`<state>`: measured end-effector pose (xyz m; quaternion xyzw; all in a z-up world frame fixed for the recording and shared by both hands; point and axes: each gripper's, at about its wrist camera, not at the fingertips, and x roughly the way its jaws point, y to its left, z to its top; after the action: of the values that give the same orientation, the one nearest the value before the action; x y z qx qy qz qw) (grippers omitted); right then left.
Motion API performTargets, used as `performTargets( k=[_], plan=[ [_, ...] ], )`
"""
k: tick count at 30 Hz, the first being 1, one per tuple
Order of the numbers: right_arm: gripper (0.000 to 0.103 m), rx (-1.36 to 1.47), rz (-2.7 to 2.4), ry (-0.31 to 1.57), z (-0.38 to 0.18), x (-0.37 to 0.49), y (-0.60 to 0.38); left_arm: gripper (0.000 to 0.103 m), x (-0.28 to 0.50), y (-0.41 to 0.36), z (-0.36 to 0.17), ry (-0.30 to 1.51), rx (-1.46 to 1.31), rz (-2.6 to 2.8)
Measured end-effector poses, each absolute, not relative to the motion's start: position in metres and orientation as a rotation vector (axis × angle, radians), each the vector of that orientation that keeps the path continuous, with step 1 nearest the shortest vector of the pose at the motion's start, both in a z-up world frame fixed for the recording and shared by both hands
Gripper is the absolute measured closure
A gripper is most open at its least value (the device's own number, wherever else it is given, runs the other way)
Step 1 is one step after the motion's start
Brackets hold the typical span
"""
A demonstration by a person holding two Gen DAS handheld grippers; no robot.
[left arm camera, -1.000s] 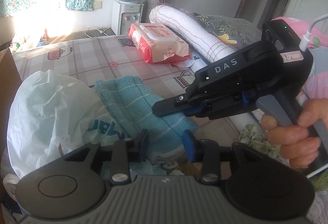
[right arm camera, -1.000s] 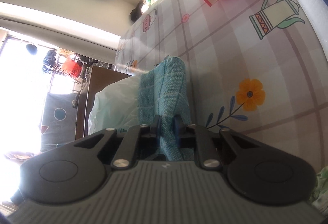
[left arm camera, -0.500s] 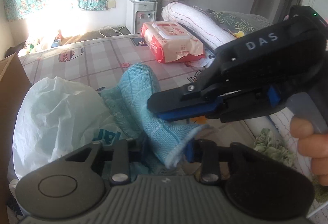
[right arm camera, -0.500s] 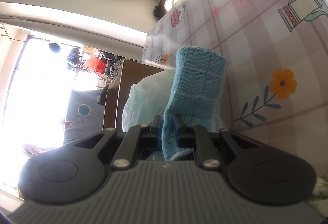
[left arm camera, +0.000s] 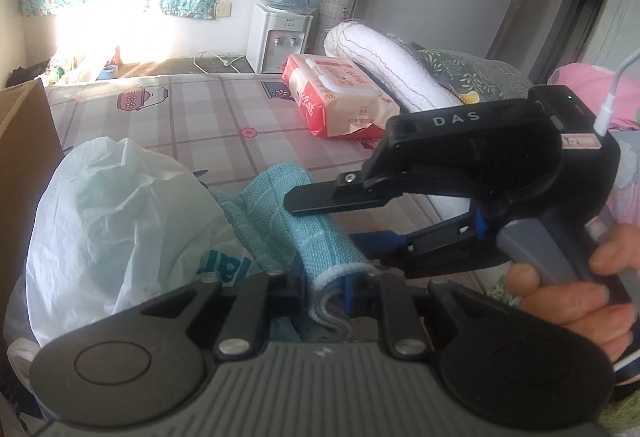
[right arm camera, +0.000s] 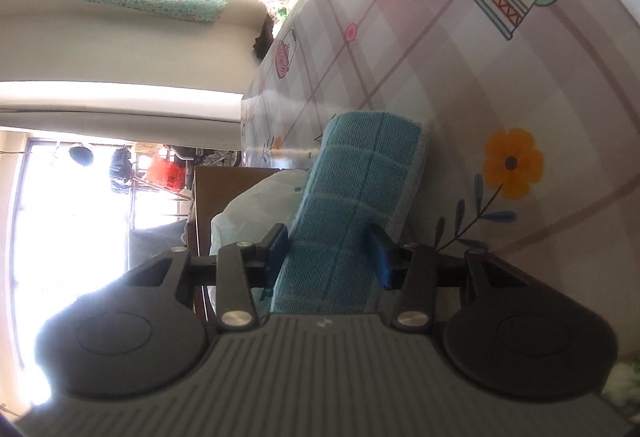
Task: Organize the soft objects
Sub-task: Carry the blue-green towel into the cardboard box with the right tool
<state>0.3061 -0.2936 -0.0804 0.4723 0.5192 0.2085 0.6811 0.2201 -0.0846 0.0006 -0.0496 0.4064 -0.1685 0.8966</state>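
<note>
A teal checked towel lies humped on the patterned bed sheet, beside a white plastic bag. My left gripper is closing, its pads pinching the towel's folded white-trimmed near edge. My right gripper, held by a hand, reaches in from the right, one finger above the towel and one below. Its jaws are opening. In the right wrist view the towel runs between the spread fingers of the right gripper, and the pads do not squeeze it.
A pink pack of wet wipes and a rolled white blanket lie further back on the bed. A cardboard box stands at the left edge. A water dispenser stands by the far wall.
The left jaws have closed onto the towel's near edge. The right jaws, shut on the towel before, have spread apart. The towel has bunched up into a hump.
</note>
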Motion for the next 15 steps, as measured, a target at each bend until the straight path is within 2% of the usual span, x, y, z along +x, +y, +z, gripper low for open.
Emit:
performTargets(
  k=[6, 15],
  plan=[
    [0.077, 0.994, 0.493, 1.086, -0.045, 0.291, -0.28, 0.086, 0.196, -0.083, 0.032, 0.719, -0.087, -0.394],
    [0.081, 0.897, 0.588, 0.903, 0.055, 0.24, -0.265, 0.085, 0.124, -0.058, 0.105, 0.506, -0.066, -0.398]
  ],
)
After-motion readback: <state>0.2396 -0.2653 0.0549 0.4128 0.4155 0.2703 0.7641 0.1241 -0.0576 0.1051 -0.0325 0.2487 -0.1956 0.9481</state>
